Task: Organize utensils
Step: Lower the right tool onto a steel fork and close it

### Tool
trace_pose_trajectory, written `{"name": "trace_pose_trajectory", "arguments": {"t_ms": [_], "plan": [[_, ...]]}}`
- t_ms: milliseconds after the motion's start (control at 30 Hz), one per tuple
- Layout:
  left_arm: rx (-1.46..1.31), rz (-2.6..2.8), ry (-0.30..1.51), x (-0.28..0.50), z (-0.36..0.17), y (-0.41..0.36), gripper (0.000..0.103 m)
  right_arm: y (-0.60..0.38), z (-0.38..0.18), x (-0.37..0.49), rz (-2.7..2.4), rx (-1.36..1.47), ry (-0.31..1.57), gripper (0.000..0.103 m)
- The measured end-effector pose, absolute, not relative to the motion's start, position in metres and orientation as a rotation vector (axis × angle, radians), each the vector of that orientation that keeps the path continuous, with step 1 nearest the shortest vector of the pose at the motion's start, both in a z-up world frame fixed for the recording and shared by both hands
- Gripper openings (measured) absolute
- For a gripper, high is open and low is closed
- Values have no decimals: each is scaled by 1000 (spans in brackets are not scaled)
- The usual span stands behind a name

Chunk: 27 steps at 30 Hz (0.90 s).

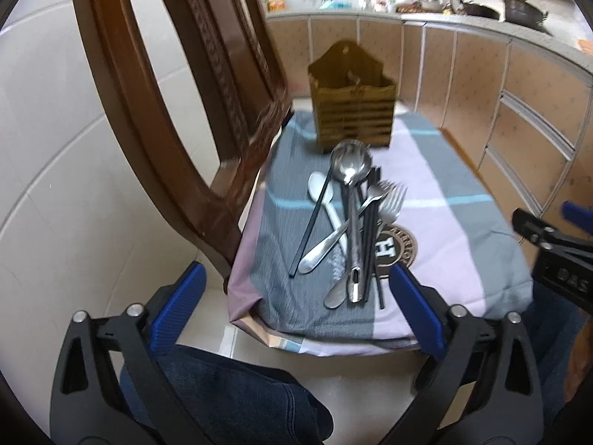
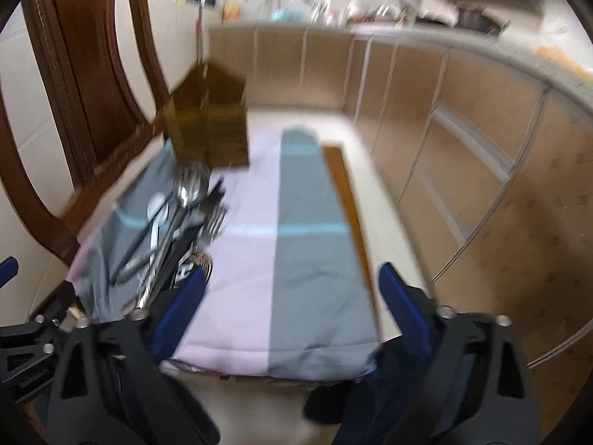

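Observation:
A pile of utensils (image 1: 352, 222) lies on a small cloth-covered table (image 1: 463, 230): a steel ladle (image 1: 350, 163), a white spoon (image 1: 320, 193), forks (image 1: 391, 200), black chopsticks and a metal spoon. A brown slatted utensil holder (image 1: 352, 111) stands at the table's far end. My left gripper (image 1: 296, 296) is open and empty, short of the table's near edge. My right gripper (image 2: 292, 300) is open and empty over the near edge, right of the pile (image 2: 178, 222); the holder also shows in the blurred right wrist view (image 2: 209, 126).
A dark wooden chair back (image 1: 185, 92) stands left of the table. Kitchen cabinets (image 1: 519, 111) and a cluttered counter (image 1: 407, 3) curve round the back and right. My jeans-clad legs (image 1: 241, 400) are below the near edge. A round logo coaster (image 1: 398, 250) lies under the pile.

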<state>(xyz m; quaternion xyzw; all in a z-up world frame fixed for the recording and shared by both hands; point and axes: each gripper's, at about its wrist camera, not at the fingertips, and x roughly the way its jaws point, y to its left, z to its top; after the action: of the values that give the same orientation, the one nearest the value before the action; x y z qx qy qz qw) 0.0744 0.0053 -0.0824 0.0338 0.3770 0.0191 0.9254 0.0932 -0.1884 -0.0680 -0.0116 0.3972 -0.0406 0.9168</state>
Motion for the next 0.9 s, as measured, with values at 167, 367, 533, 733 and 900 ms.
{"name": "trace_pose_trajectory", "arguments": {"t_ms": [167,367,533,733,900], "plan": [[33,40,867,93,-108,11,66,-178,-107,155,32,62,954,62],[62,73,909,112,-124,6,67,-163,-127,209,114,93,1025,62],[53,113,914,114,-130,10,73,-150,-143,245,194,84,1077,62],[46,139,931,120,-137,21,75,-144,-166,267,263,124,1168,25],[41,125,942,124,-141,21,76,-149,-163,267,278,152,1150,12]]}}
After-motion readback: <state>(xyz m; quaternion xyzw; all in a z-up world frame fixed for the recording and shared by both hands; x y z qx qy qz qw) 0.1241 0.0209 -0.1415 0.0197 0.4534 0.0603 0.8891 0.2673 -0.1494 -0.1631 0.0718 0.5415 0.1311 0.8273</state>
